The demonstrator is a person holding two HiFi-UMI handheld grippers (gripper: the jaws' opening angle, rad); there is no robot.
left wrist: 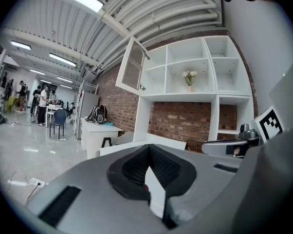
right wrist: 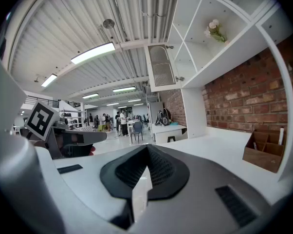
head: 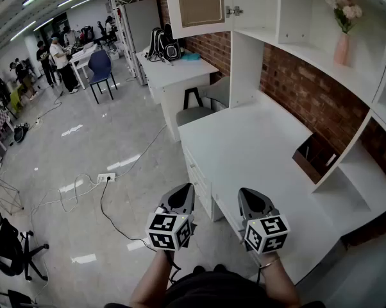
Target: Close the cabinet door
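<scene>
The cabinet door [head: 199, 4], white with a mesh panel, stands swung open at the top of the white shelf unit [head: 295, 18], with its knob [head: 234, 10] at the edge. It also shows in the left gripper view as the door [left wrist: 132, 65] and in the right gripper view as the door [right wrist: 162, 72]. Both grippers hang low in front of the desk, far below the door. My left gripper [head: 183, 192] [left wrist: 149, 152] is shut and holds nothing. My right gripper [head: 249, 195] [right wrist: 146, 152] is shut too, with nothing between its jaws.
A white desk [head: 257, 146] runs under the shelves, with a wooden organizer box [head: 315, 156] at the brick wall. A pink vase of flowers [head: 342, 40] stands on a shelf. A stool [head: 193, 111] sits beyond the desk. A power strip [head: 106, 177] and cables lie on the floor.
</scene>
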